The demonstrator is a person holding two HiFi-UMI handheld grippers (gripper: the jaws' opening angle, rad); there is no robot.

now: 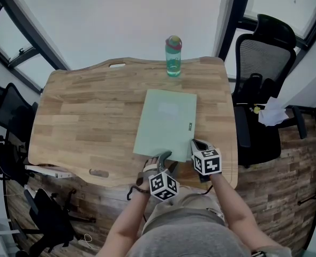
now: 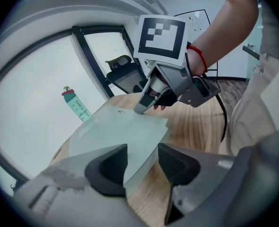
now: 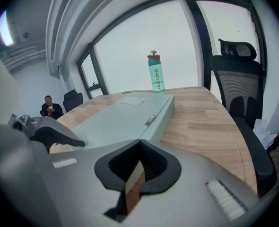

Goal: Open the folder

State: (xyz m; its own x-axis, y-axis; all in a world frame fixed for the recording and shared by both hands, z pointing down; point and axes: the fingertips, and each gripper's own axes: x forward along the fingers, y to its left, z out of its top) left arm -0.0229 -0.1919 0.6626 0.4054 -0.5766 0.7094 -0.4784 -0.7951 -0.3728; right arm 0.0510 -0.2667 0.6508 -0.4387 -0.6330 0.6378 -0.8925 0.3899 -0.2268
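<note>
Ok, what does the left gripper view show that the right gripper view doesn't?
Only the left gripper view shows the right gripper with its marker cube and the wrist behind it, and the left gripper with fingers apart at the edge of the folder. Only the right gripper view shows a seated person far off, and the right gripper's fingers closed on the folder's corner. Both show the folder, bottle and table.

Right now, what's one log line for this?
folder: closed, flat on table | left gripper: open, straddling near edge | right gripper: shut, tips at near corner | bottle: upright beyond folder
</note>
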